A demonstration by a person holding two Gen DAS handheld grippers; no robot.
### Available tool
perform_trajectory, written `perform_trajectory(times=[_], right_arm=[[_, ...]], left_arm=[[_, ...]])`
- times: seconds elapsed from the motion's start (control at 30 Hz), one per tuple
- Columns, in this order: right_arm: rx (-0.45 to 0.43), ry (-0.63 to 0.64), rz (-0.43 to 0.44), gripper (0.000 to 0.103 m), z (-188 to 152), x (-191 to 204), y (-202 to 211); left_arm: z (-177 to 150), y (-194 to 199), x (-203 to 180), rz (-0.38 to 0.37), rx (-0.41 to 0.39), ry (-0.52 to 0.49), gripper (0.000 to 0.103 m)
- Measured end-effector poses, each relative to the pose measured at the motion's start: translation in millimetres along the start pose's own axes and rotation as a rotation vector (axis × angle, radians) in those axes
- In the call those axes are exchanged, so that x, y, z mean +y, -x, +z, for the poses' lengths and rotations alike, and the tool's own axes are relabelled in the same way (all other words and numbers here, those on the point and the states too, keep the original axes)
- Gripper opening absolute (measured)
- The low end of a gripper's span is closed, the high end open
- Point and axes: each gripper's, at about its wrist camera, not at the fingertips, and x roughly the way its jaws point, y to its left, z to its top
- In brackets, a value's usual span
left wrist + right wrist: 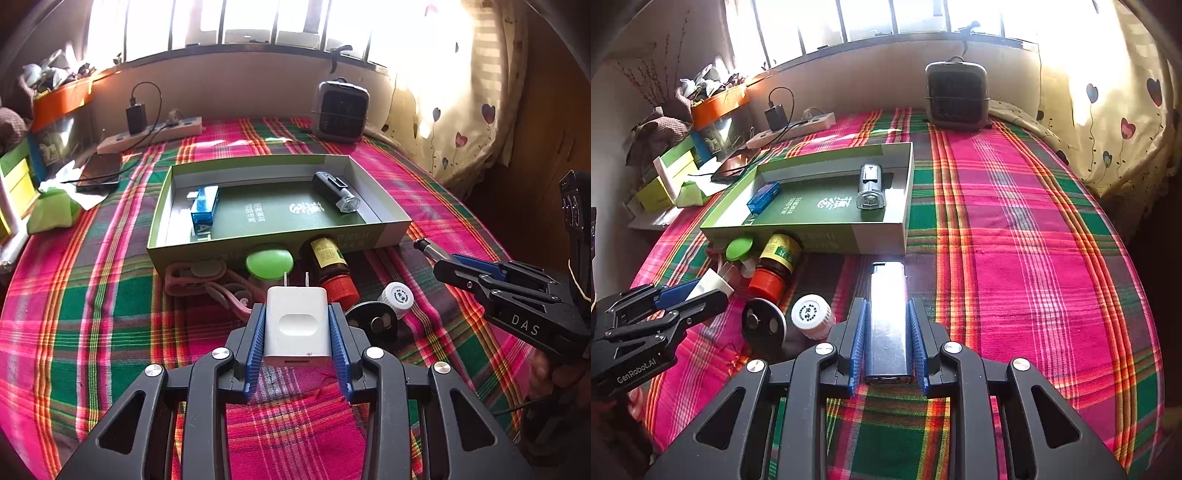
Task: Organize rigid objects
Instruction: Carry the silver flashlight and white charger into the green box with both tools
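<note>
Sunlit window bars and a heart-print curtain [461, 122] are seen behind a bed spread with a pink-and-green plaid cloth [1015, 240]. At twelve o'clock from the left gripper [296, 321] an open green box [273, 236] is laid, a blue USB stick [205, 208] and a black clip-on light [336, 192] already inside it. A white plug adapter [296, 325] is clamped between the left gripper's blue pads, prongs pointed toward the box. A silver lighter [888, 325] is pinched lengthwise by the right gripper [888, 325], its jaws nearly together. Against the box's near wall a brown bottle with an orange cap [775, 266] and a green-lidded jar [739, 248] are lying; a white-capped bottle [812, 314] and a black disc [764, 323] are seen at ten o'clock from the lighter.
</note>
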Motion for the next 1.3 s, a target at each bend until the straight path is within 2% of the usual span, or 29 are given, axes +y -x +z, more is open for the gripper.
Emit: perform_trajectory(times=[0.57,0.93,1.3], right_arm=[[-0.056,0.045,0.038,0.024,43,25,-1],[-0.033,0.051,0.053,0.024,75,34,-37],[0.023,0.061,0.043,0.024,93,37,-85]], left_arm=[[43,0,31,0.007,-0.044,0.038,0.032],[76,-30,47,0.016,-0.041,0.048,0.032],[100,-71,49,0.029,0.001,0.026,0.032]])
